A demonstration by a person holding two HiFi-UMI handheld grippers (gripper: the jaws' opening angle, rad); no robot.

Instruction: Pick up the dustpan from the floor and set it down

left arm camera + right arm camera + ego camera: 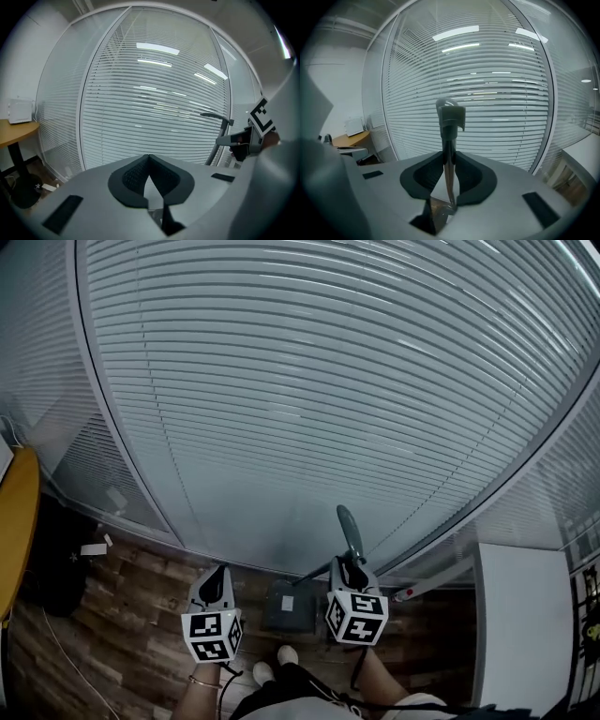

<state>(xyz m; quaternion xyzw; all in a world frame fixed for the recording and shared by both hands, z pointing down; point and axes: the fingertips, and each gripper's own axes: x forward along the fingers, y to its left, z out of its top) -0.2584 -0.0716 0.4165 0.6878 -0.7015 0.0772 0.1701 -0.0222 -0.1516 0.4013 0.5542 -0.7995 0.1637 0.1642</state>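
The dustpan's dark pan [289,607] shows low between my two grippers, over the wooden floor; I cannot tell whether it touches the floor. Its long grey handle [349,531] rises up and to the right. My right gripper [352,570] is shut on that handle, which stands upright between the pads [449,157] with its capped top [451,115] above the jaws. My left gripper [217,576] hangs to the left of the pan, shut with its pads touching and nothing between them [149,161]. From the left gripper view the handle [220,136] and the right gripper appear at the far right.
A glass wall with white blinds [309,399] stands directly ahead. A yellow-topped table [14,521] with a dark object [56,563] under it is at the left. A white cabinet [520,624] and a red-tipped pole [436,582] are at the right. The person's shoes [272,667] are below the pan.
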